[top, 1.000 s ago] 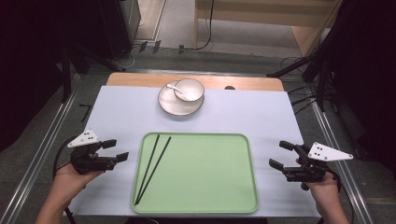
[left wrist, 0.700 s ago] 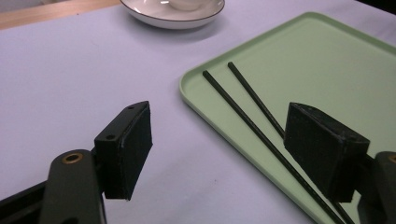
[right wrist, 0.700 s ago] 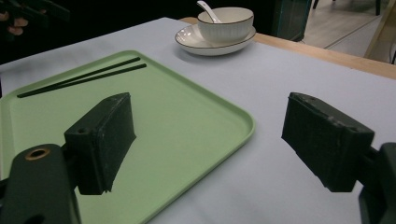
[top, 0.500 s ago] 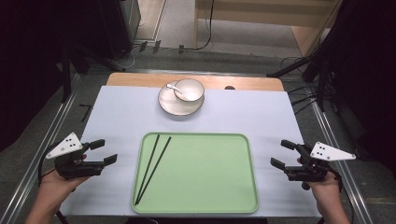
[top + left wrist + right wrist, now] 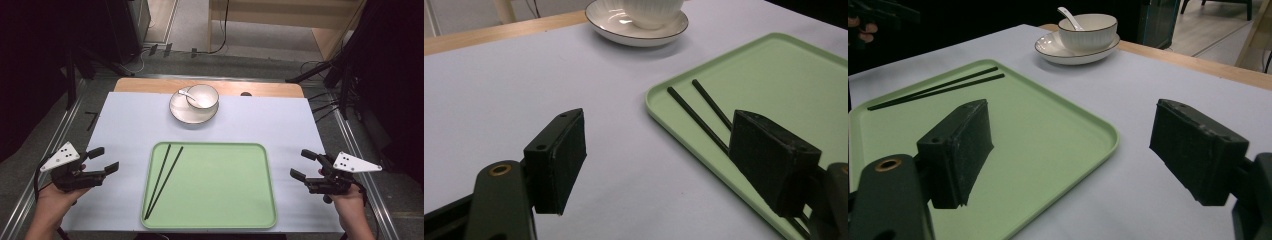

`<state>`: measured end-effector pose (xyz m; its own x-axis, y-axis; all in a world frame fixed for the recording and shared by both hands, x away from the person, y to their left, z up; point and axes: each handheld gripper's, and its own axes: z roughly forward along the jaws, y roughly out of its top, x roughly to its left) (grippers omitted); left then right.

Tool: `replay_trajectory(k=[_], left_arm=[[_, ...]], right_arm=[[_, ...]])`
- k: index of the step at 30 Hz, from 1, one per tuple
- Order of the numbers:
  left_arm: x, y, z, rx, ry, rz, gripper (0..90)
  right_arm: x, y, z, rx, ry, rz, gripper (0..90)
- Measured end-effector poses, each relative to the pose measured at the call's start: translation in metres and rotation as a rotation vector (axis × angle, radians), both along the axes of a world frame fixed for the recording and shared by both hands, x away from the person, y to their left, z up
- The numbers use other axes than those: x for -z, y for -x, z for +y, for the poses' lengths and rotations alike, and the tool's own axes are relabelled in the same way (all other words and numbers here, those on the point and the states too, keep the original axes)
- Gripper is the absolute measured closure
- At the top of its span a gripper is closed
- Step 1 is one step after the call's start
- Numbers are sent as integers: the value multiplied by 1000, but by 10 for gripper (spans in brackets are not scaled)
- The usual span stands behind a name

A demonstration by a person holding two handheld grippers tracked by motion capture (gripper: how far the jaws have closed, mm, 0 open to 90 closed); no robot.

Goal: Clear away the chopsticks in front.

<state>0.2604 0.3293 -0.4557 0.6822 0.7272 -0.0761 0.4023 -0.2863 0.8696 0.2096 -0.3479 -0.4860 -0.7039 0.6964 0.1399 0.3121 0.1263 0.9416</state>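
Lying right of left tool (image 5: 103, 160): chopsticks (image 5: 162, 181)

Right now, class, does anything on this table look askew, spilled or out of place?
Nothing stands out. The chopsticks lie together along the green tray's left side, and the bowl with its spoon sits upright on the saucer; no spills.

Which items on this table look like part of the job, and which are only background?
In play:
green tray
black chopsticks lying on the tray
bowl with spoon, on its saucer

Background:
cables on the floor
wooden furniture beyond the table
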Motion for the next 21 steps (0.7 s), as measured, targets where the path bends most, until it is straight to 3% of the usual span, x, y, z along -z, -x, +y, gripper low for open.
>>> replay_trajectory(k=[21], left_arm=[[2,-1,-1,-5,-10,9,233]], right_arm=[[0,0,1,-2,4,8,172]])
